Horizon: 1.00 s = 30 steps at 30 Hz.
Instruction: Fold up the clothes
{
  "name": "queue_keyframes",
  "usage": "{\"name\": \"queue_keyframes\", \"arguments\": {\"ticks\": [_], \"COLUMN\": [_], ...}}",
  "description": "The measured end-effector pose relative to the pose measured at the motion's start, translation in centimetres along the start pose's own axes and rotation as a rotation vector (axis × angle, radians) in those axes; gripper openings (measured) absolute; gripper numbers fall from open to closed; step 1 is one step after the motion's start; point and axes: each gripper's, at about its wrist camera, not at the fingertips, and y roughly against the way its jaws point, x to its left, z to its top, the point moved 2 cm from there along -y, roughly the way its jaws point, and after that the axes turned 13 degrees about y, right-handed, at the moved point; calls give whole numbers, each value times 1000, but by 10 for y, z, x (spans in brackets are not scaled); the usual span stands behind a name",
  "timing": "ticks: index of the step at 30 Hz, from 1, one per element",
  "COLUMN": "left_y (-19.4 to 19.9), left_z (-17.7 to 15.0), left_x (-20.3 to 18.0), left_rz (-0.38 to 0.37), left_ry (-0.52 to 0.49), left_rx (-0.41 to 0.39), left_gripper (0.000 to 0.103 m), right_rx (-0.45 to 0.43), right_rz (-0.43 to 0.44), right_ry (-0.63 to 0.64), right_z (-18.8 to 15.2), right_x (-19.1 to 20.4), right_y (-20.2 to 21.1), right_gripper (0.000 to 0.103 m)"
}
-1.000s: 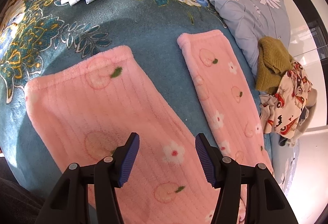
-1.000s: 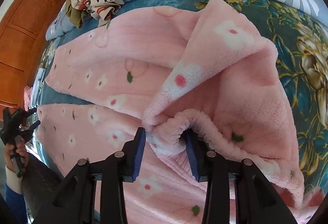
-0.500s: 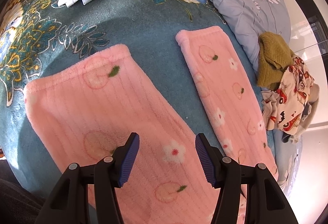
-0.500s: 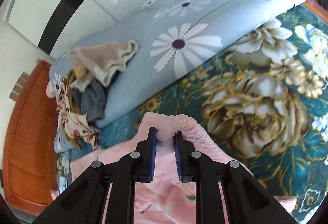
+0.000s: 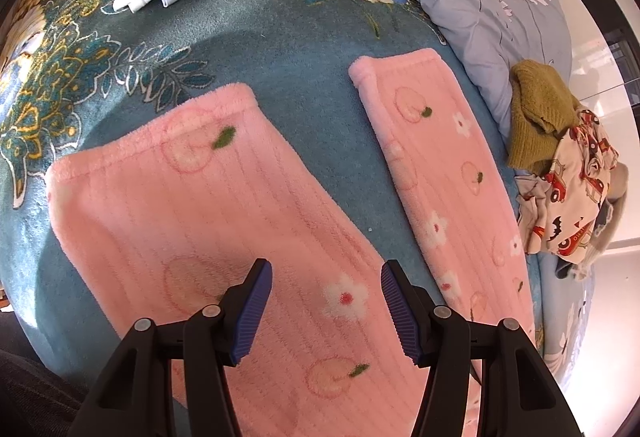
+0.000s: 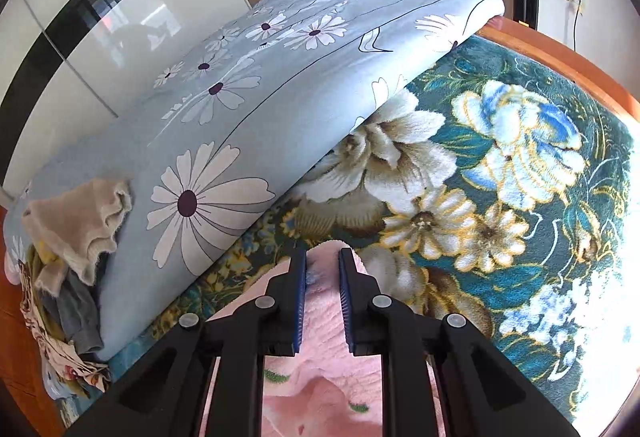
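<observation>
The fluffy pink fleece trousers (image 5: pixel 224 221) with peach and flower prints lie spread on the teal floral blanket (image 5: pixel 248 49). The left gripper (image 5: pixel 326 303) hovers released above one leg. The right gripper (image 6: pixel 322 289) is clenched on a bunched pink edge.

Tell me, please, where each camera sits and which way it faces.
Left wrist: rides the open left tongs, above the pink trousers spread on the floral blanket.
Right wrist: rides the right tongs, shut on pink fleece, facing the daisy duvet.
Shared: trousers, blanket, duvet, clothes pile.
</observation>
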Motion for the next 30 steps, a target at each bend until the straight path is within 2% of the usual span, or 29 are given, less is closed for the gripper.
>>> {"name": "queue_keyframes", "arguments": {"ticks": [5, 7, 8, 10, 11, 12, 18, 21, 26, 28, 29, 30], "left_y": [-1, 0, 0, 2, 3, 4, 13, 20, 25, 24, 23, 22], "left_z": [1, 2, 1, 0, 0, -1, 0, 4, 8, 10, 11, 12], "left_x": [-2, -4, -5, -7, -9, -10, -12, -8, -4, -2, -2, -1], "left_rz": [0, -5, -10, -19, -24, -29, -70, -101, -172, -195, -204, -209], "left_ry": [-15, -24, -28, -39, -46, -54, -63, -40, -2, 10, 16, 23], "left_rx": [-3, -4, -6, -13, -15, -17, -27, -39, -46, -37, -32, -29], "left_gripper": [61, 61, 61, 61, 61, 61, 61, 61, 61, 61, 61, 61], "right_rx": [32, 3, -19, -65, -82, -60, 151, 236, 281, 298, 298, 293], "right_rz": [-51, -111, -143, -162, -146, -104, 151, 204, 245, 261, 266, 269], "right_ry": [73, 111, 135, 191, 220, 263, 522, 603, 708, 749, 766, 783], "right_z": [-22, -37, -46, -70, -85, -101, -204, -244, -280, -294, -298, -303], "right_x": [18, 30, 38, 62, 74, 91, 203, 252, 309, 332, 340, 347], "right_y": [5, 18, 27, 44, 50, 50, 28, 20, 29, 32, 35, 39], "right_gripper": [22, 35, 46, 52, 57, 61, 61, 61, 62, 68, 78, 84]}}
